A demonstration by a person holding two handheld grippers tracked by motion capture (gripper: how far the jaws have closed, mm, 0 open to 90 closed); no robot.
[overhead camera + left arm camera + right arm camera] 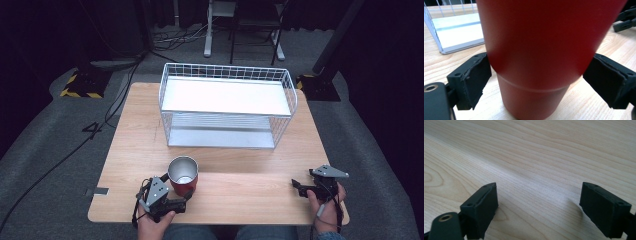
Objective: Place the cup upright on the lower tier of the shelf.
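A red cup [183, 176] with a shiny metal inside stands upright on the wooden table [240, 200], near its front edge and left of centre. My left gripper [177, 186] reaches in from the front left and is shut on the red cup [536, 50]. In the left gripper view both black pads [477, 75] press the cup's sides just above its narrower base. At the table's front right, my right gripper [302, 182] is open. Its jaws [539, 205] stand wide apart just above bare wood, with nothing between them.
A white wire basket [225, 66] with a white shelf panel lies across the back half of the table, its corner [456, 32] to the cup's far left. Bare wood lies between the cup and the right gripper. Cables and stands are on the floor beyond.
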